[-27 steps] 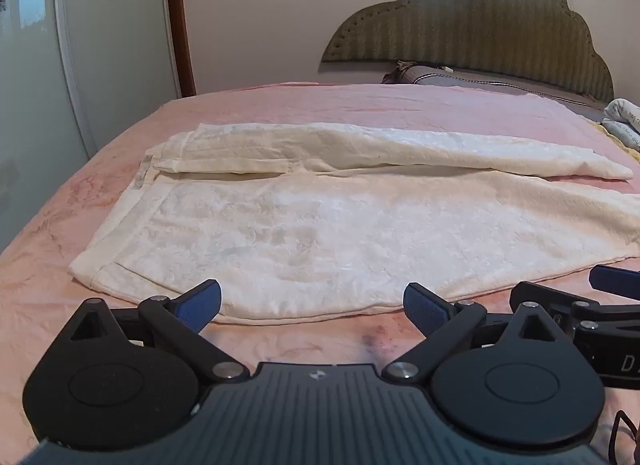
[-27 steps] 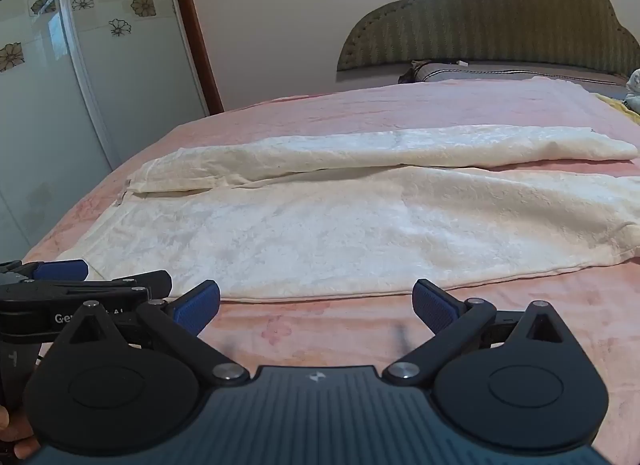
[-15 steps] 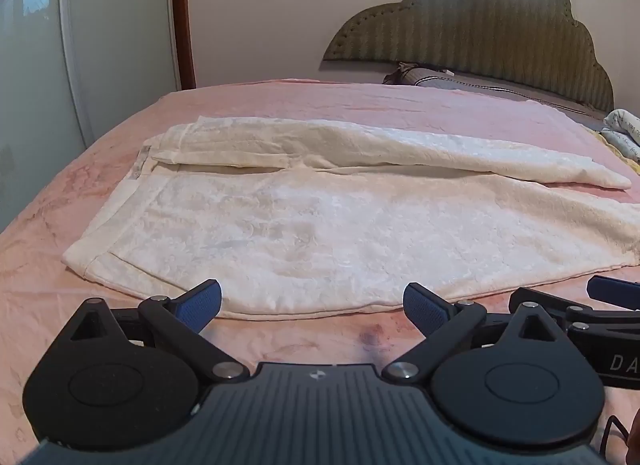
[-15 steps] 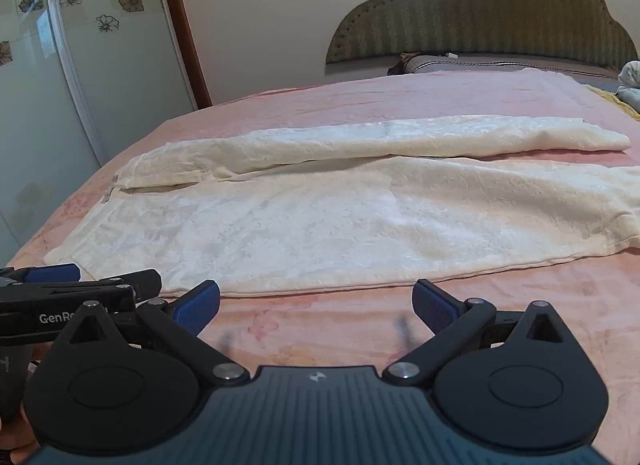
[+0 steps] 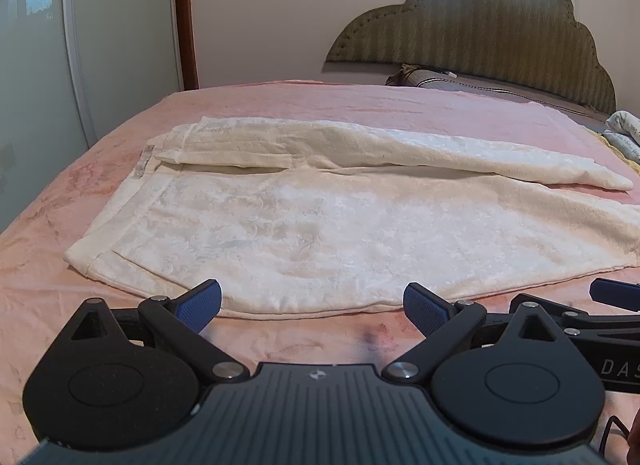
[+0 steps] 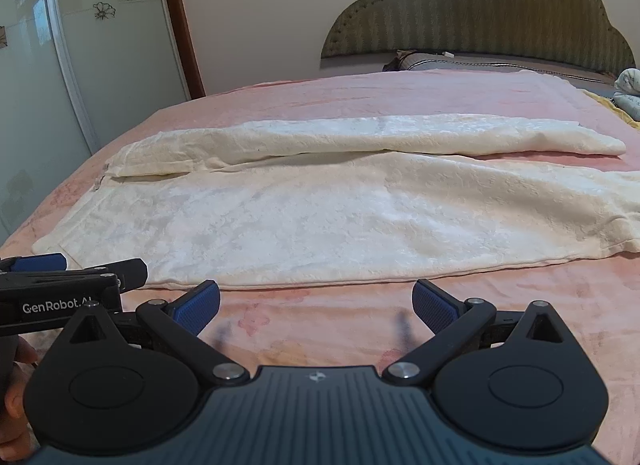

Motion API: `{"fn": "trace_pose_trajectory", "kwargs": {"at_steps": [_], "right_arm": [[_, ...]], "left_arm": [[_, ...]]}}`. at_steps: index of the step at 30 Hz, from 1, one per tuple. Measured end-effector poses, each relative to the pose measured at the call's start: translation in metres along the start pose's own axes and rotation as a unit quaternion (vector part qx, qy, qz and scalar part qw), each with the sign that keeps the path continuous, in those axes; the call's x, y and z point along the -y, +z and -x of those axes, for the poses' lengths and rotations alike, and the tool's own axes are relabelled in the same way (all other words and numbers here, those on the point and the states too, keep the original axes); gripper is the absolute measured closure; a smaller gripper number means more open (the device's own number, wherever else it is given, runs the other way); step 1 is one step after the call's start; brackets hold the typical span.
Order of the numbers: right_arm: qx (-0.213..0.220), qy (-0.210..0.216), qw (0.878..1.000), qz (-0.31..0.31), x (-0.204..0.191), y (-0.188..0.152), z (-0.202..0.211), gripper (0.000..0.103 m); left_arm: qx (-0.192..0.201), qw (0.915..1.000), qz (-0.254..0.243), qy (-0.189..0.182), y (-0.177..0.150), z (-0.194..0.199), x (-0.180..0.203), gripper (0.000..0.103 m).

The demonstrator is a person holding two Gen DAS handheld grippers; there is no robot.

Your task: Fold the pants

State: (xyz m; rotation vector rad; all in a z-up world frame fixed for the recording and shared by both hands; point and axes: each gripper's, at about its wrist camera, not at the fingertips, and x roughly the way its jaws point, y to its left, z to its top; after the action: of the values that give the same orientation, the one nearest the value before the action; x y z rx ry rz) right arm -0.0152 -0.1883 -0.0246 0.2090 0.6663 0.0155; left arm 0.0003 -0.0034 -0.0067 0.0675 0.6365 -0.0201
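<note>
Cream-white pants (image 5: 320, 217) (image 6: 320, 217) lie flat across the pink bed, waistband to the left, legs running right, the far leg folded over along the back. My left gripper (image 5: 312, 307) hovers open just short of the near hem, nothing between its blue pads. Open too, my right gripper (image 6: 316, 305) stands in front of the near hem, clear of the cloth. Each gripper shows at the edge of the other's view: the right one's finger (image 5: 612, 293) at right, the left one's body (image 6: 72, 297) at left.
The pink bedspread (image 5: 360, 105) covers the bed. A padded green headboard (image 5: 480, 25) and a pillow (image 5: 440, 81) stand at the back right. Rolled bedding (image 5: 624, 133) sits at the right edge. A white wardrobe (image 5: 60, 65) stands left. A hand (image 6: 16, 405) holds the left gripper.
Both grippers have drawn a little closer to the near hem of the pants; the cloth sits lower and larger in both views. The pants have not moved.
</note>
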Motion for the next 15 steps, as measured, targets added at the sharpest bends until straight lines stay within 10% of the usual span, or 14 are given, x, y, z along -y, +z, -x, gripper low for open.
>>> {"fn": "trace_pose_trajectory", "kwargs": {"at_steps": [15], "right_arm": [[0.000, -0.007, 1.000, 0.005, -0.0006, -0.0007, -0.0009, 0.000]], "left_arm": [[0.000, 0.9999, -0.005, 0.015, 0.0013, 0.0005, -0.0024, 0.004]]}}
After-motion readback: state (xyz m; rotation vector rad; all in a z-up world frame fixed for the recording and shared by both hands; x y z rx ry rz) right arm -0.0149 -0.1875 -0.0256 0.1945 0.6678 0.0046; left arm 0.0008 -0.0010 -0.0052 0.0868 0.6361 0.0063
